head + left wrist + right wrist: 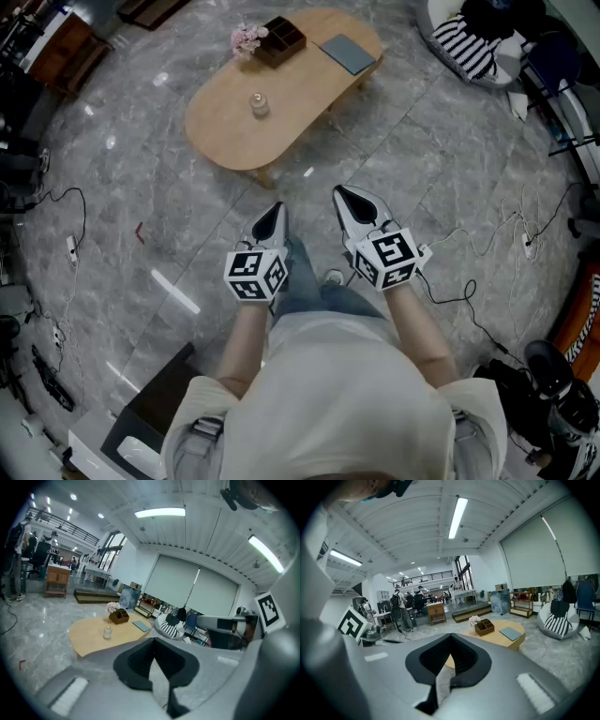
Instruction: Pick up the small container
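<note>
The small container (259,104) is a clear glass jar standing on the oval wooden table (225,131), far ahead of both grippers. In the left gripper view the jar (108,632) stands alone on the table's near half. My left gripper (277,208) and right gripper (339,192) hang side by side over the marble floor, short of the table, both shut with nothing in them. The left gripper's jaws (153,641) point toward the table. In the right gripper view the gripper's (451,637) own jaws hide the jar.
A brown organiser box (281,41), pink flowers (247,37) and a grey-blue notebook (348,53) sit at the table's far end. A bean bag with a striped cushion (469,47) lies at the back right. Cables (487,244) trail over the floor on both sides.
</note>
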The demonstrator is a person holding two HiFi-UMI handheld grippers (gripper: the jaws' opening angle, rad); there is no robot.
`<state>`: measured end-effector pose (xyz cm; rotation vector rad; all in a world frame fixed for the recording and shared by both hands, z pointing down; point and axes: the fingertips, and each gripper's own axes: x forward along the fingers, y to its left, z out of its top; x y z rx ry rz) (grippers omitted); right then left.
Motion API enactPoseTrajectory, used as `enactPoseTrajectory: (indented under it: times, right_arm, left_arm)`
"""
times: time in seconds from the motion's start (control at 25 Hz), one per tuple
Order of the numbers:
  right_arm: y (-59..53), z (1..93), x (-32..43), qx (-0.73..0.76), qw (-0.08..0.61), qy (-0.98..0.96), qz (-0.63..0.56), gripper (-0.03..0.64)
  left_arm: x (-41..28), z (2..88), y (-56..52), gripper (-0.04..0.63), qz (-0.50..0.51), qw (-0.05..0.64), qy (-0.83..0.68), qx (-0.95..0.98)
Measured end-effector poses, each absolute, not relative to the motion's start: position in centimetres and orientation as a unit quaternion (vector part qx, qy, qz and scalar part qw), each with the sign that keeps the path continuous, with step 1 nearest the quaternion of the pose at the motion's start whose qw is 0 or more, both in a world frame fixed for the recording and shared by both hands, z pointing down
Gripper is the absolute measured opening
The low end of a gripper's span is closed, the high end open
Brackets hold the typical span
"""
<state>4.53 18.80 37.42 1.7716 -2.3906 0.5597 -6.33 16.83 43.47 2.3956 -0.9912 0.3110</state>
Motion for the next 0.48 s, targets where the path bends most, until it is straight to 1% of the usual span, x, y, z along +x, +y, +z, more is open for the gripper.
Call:
enactPoseTrajectory:
  times: [0.12, 0.2, 0.36, 0.48]
  right_arm:
    - [24.1, 36.8, 4.4, 0.580, 0.055, -0.792, 0.182, -0.003]
    - [27.2, 36.2, 3.9, 0.575, 0.063, -0.797, 0.173, -0.003]
    - [31.2, 34.9, 3.0, 0.571, 0.066, -0.803, 0.155, -0.003]
    - [32.8, 34.6, 2.3, 0.578, 0.059, -0.800, 0.150, -0.003]
  left_arm:
    - [-5.3, 43.1, 22.8, 0.002, 0.121, 0.266, -0.369, 0.882]
    - [-5.3, 42.4, 25.6, 0.002, 0.132, 0.255, -0.369, 0.884]
    - [-6.2, 40.1, 28.4, 0.002, 0.128, 0.243, -0.362, 0.891]
    - [-7.1, 39.2, 29.6, 0.002, 0.131, 0.216, -0.358, 0.899]
